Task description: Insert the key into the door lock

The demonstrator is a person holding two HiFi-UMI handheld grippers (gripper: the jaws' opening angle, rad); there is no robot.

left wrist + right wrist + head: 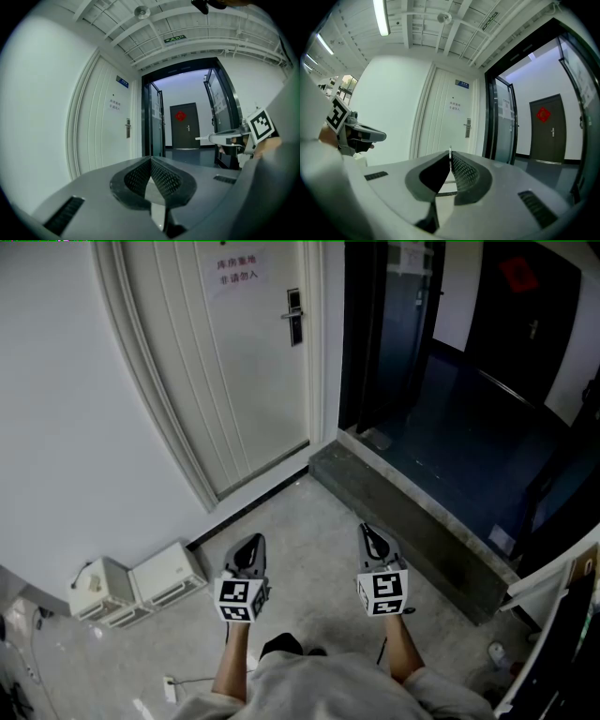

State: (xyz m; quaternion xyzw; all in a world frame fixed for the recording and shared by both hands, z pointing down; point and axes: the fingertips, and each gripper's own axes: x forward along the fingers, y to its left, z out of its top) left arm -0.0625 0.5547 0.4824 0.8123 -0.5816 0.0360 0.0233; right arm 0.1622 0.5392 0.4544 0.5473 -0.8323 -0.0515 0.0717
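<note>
My right gripper [368,533]: held level, forearm extended, jaws clamped on a thin silver metal key [450,150]. My left gripper [253,542]: level alongside, jaws together, empty.

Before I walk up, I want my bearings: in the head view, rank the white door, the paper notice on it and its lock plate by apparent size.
1. white door, by far the largest
2. paper notice
3. lock plate, a narrow strip, smallest in area
</note>
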